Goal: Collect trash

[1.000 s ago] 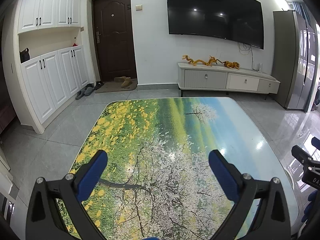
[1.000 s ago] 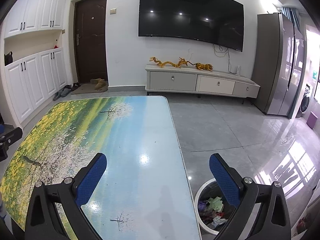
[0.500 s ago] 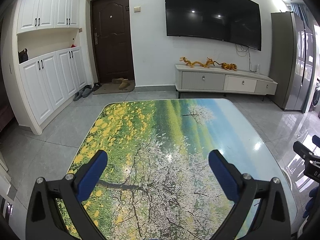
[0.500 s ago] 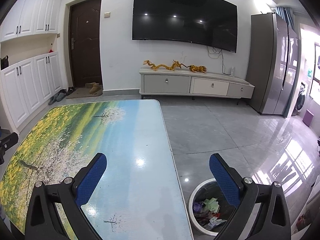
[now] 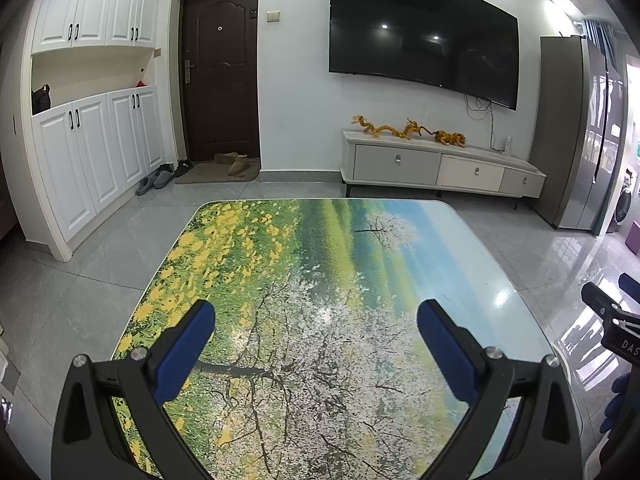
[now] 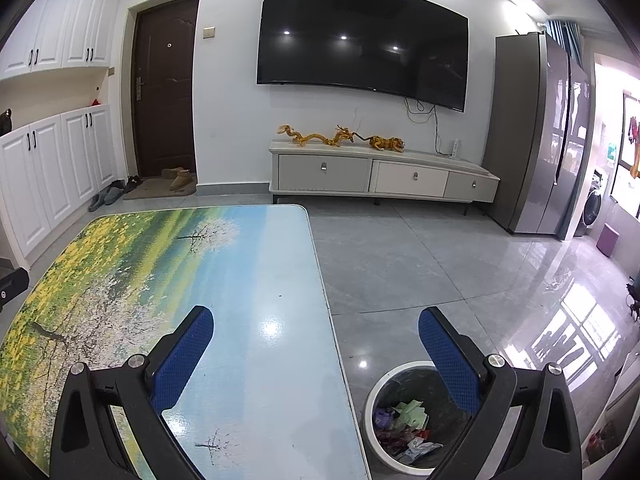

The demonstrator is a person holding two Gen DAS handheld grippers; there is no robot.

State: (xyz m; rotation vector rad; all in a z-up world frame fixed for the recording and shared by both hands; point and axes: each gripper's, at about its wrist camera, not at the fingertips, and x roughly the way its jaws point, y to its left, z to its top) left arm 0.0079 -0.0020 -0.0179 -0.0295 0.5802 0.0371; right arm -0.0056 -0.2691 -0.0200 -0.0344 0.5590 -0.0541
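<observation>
Trash (image 6: 402, 426) lies only in the round bin (image 6: 374, 396) on the floor, just beside the worktop's (image 6: 256, 280) right edge; none shows on the worktop itself; it looks like crumpled wrappers and paper scraps, probably light, soft and easily crushed, best pinched at a raised fold; left claw (image 5: 316, 342) and right claw (image 6: 316, 346) both stand wide apart, holding nothing; open floor lies right of the bin, the worktop edge close on its left.
</observation>
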